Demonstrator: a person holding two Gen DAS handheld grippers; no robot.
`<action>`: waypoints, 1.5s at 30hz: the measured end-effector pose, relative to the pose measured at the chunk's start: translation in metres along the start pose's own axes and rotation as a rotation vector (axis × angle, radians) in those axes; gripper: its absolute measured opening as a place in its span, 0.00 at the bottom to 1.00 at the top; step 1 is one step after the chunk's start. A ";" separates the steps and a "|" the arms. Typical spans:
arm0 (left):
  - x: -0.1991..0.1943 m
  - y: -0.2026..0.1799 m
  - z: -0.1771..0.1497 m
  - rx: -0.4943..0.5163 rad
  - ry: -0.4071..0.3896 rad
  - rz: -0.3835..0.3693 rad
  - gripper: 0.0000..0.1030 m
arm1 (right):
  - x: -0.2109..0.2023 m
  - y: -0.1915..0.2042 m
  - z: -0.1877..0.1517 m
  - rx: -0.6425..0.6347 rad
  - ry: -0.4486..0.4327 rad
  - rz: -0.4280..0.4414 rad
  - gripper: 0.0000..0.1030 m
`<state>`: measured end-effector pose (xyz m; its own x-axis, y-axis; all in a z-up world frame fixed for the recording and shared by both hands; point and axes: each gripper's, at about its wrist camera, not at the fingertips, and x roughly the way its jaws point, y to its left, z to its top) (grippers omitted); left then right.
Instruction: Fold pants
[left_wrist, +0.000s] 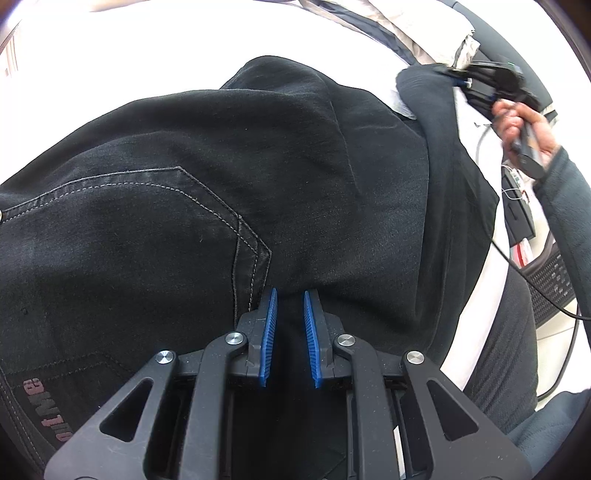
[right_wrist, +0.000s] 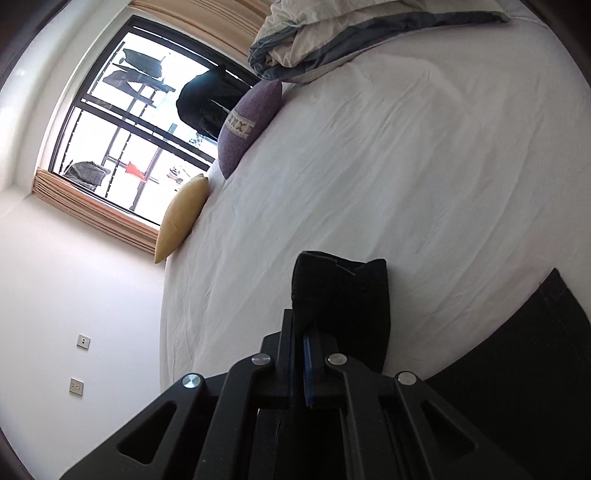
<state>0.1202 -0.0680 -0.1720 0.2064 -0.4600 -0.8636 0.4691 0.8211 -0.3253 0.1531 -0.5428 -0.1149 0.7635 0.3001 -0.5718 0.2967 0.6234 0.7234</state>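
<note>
Black jeans (left_wrist: 221, 192) lie spread on the white bed and fill the left wrist view, back pocket stitching showing. My left gripper (left_wrist: 290, 295) hovers close over the seat of the jeans, its blue pads a small gap apart with dark cloth between them; whether they pinch it is unclear. My right gripper (right_wrist: 301, 334) is shut on the hem end of a pant leg (right_wrist: 343, 291) and holds it lifted above the sheet. In the left wrist view the right gripper (left_wrist: 461, 79) shows at the upper right, holding that leg end.
The white bed sheet (right_wrist: 388, 166) stretches away. A purple cushion (right_wrist: 249, 125) and a yellow cushion (right_wrist: 183, 218) lean at its window side. A rumpled grey-edged duvet (right_wrist: 332, 33) lies at the far end. A cable (left_wrist: 517, 266) and a mesh chair stand beside the bed.
</note>
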 end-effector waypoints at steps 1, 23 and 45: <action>0.000 0.000 0.000 -0.003 -0.001 0.001 0.15 | -0.014 -0.001 0.000 0.004 -0.028 0.005 0.04; -0.006 -0.014 0.006 -0.069 0.008 0.083 0.15 | -0.139 -0.167 -0.108 0.337 -0.238 -0.186 0.04; -0.005 -0.030 0.002 -0.037 -0.013 0.140 0.15 | -0.147 -0.190 -0.128 0.398 -0.260 -0.206 0.03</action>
<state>0.1065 -0.0908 -0.1570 0.2786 -0.3445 -0.8965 0.4029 0.8893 -0.2165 -0.0890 -0.6129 -0.2180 0.7687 -0.0211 -0.6393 0.6124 0.3126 0.7261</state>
